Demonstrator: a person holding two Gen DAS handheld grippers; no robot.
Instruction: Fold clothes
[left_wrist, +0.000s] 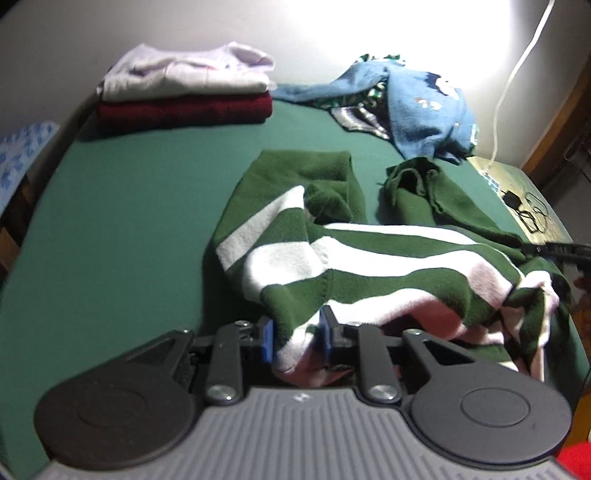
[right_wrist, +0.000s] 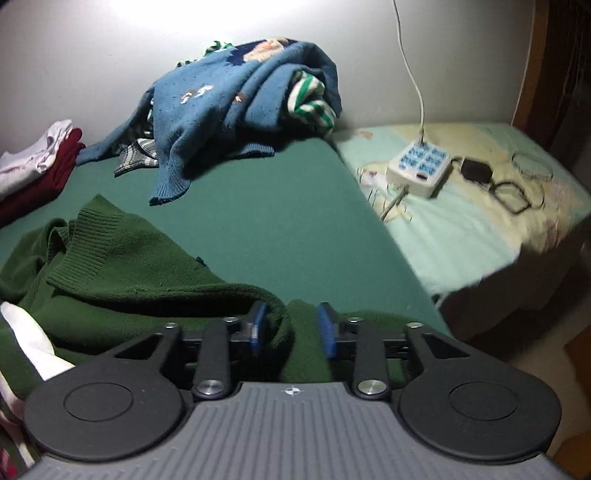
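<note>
Between the left gripper's (left_wrist: 297, 341) blue pads (left_wrist: 266, 341) lies a white-and-green fold of the striped sweater (left_wrist: 332, 266). The cloth fills the gap and both pads seem to touch it, so the jaws look clamped on the fold, though only narrowly apart. From there the sweater spreads away across the green sheet (left_wrist: 129, 221), crumpled, with one sleeve (left_wrist: 295, 173) stretched toward the far side and its plain green collar part (left_wrist: 424, 192) bunched off to the right.

At the right gripper (right_wrist: 291, 332) the sweater's green hem (right_wrist: 275, 317) lies between the pads (right_wrist: 327, 332). It rests against the left pad, while a clear gap shows beside the right one; the jaws stand apart and do not pinch the cloth. Ribbed green knit (right_wrist: 88, 243) lies just ahead and to the left of this gripper, with a white stripe (right_wrist: 33, 339) at the frame's left edge.

Farther back on the sheet sits a folded stack: a white garment (left_wrist: 184, 74) on top of a dark red one (left_wrist: 184, 109). Well to its right is an unfolded heap, a blue sweater (right_wrist: 229, 96) draped over a green-and-white striped piece (right_wrist: 310, 99) and a grey plaid one (right_wrist: 136, 155).

Beyond the sheet's right edge, on a pale patterned cover (right_wrist: 480, 229), lie a white power strip (right_wrist: 419, 170) with its white cable (right_wrist: 410, 62) running up the wall, a black adapter (right_wrist: 476, 170) and loops of cord (right_wrist: 513, 192).
</note>
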